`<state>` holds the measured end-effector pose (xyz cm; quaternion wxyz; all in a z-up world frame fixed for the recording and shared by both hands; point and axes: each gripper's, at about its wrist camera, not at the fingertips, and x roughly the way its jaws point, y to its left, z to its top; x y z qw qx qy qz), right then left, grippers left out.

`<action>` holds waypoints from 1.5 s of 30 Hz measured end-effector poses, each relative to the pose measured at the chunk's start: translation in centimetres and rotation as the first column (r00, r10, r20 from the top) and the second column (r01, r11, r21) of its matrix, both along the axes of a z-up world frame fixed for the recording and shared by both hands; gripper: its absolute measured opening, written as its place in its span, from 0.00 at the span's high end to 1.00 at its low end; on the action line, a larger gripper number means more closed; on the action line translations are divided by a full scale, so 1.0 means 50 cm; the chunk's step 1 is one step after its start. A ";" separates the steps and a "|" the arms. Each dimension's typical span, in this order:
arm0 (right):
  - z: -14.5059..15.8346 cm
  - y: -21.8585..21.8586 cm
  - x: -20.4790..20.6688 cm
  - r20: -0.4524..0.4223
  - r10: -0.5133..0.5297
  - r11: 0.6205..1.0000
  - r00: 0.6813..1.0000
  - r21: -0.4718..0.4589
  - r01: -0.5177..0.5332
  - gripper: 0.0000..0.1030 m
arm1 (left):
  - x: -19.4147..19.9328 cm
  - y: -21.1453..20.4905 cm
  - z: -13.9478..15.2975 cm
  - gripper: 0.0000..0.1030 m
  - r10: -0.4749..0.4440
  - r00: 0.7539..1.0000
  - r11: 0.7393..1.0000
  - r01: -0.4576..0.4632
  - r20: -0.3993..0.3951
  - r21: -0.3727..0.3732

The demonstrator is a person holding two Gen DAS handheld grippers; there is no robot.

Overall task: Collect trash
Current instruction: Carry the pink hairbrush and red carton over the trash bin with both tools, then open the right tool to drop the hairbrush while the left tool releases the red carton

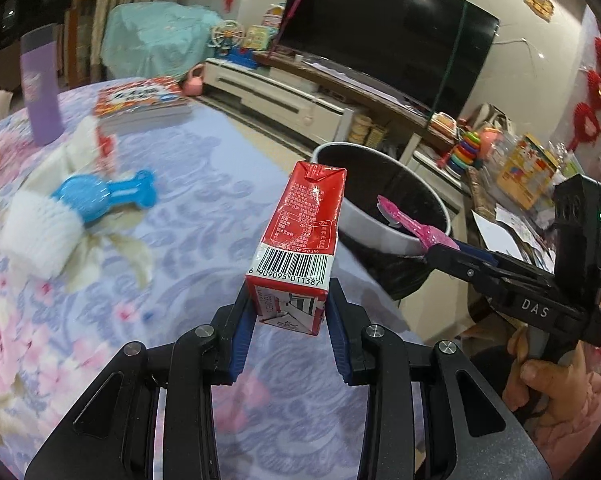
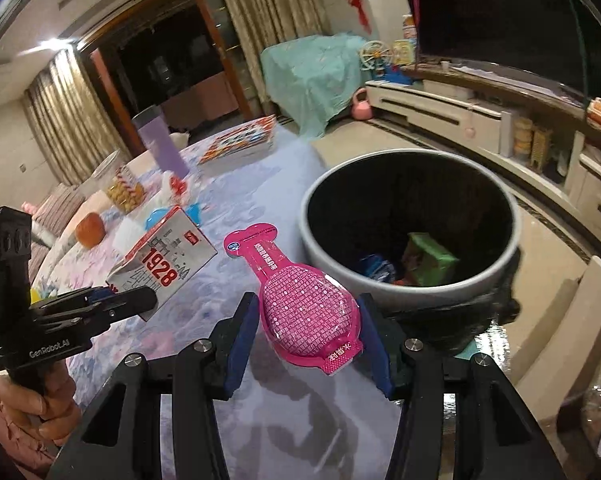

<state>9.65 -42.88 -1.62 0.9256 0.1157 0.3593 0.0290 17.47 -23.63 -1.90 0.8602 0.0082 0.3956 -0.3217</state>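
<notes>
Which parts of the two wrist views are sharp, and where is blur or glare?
Left wrist: red carton sharp, barcode readable; white brush and purple bottle smeared; ceiling-light glints on TV. Right wrist: pink packet crisp; bin rim soft; strong fisheye bending at edges.

The red carton [image 1: 300,236] is shiny paper. The pink packet [image 2: 304,304] is glossy plastic. The worktop [image 1: 204,208] wears soft flowery cloth.

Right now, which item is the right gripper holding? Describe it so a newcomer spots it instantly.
Find the grey trash bin beside the floral table. Just short of its rim, the right gripper pinches a flat pink bulb-shaped packet with white print. The neighbouring red-and-white drink carton is boxy, not flat.
</notes>
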 end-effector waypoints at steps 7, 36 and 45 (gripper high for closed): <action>0.011 -0.059 -0.006 0.011 -0.065 0.998 0.998 0.011 0.065 0.50 | 0.011 -0.054 0.008 0.68 -0.040 0.999 0.999 0.040 0.007 0.021; 0.018 -0.180 0.069 -0.003 -0.136 0.991 0.991 -0.015 0.136 0.50 | 0.089 -0.237 0.020 0.68 -0.146 0.989 0.982 0.142 0.025 0.122; 0.016 -0.192 0.088 -0.015 -0.145 0.989 0.989 -0.031 0.144 0.50 | 0.103 -0.256 0.025 0.68 -0.148 0.988 0.981 0.142 0.033 0.133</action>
